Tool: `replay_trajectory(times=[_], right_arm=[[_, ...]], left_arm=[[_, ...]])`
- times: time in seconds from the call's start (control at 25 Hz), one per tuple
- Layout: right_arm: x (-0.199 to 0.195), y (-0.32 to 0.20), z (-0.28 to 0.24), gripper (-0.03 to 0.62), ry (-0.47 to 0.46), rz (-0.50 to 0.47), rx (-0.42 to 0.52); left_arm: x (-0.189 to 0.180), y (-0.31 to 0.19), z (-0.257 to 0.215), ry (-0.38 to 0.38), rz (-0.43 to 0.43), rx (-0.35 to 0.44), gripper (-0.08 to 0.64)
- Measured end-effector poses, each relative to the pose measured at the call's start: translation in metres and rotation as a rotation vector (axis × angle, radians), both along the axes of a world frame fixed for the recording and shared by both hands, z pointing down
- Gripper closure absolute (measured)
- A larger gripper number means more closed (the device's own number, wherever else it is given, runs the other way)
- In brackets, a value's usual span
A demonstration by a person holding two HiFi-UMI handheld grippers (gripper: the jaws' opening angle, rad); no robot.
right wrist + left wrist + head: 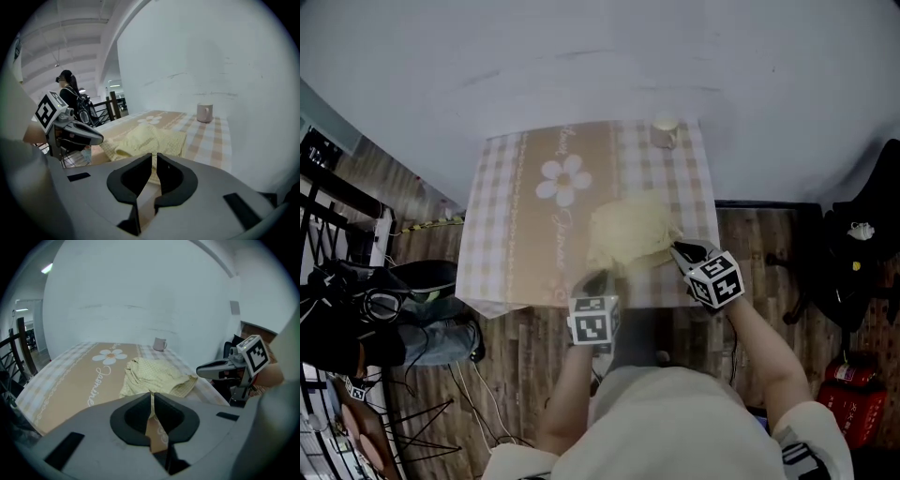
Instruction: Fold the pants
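Pants (628,230): crumpled on desk (502,234), frame centre; left claw (598,279), right claw (675,249) closed, empty; best opened wide before pinching the near edge.

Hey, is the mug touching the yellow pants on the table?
Apart. The head view shows bare checked tablecloth between the mug and the pants.

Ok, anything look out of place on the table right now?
Only the pants: a crumpled heap toward the near right of the tablecloth, not laid flat. The mug stands upright at the far corner, nothing spilled.
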State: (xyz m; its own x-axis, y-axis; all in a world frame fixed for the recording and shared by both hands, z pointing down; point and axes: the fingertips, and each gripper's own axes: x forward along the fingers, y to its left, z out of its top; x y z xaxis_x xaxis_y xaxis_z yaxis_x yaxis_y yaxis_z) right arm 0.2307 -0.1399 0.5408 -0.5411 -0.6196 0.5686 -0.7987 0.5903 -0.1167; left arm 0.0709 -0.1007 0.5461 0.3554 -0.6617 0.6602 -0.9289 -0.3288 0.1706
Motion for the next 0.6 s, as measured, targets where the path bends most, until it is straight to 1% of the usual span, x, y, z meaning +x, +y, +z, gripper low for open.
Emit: replay_trajectory(times=[0.12,0.2,0.32,0.48,0.6], right_arm=[[0.007,0.029,-0.002,0.581,-0.017,0.028,0.008],[0.009,0.048,-0.007,0.581,-0.021,0.041,0.03],[0.008,0.075,-0.02,0.581,-0.013,0.05,0.084],[0.006,0.108,-0.046,0.581,-0.014,0.046,0.169],[0.007,0.133,-0.061,0.581,-0.015,0.049,0.216]], left_arm=[[0.004,0.025,-0.007,0.003,-0.011,0.027,0.546],[0.006,0.04,-0.011,0.007,-0.022,0.044,0.546],[0.009,0.061,-0.019,0.012,-0.036,0.08,0.546],[0.017,0.086,-0.035,0.025,-0.026,0.128,0.546],[0.026,0.104,-0.051,0.053,-0.025,0.163,0.546]])
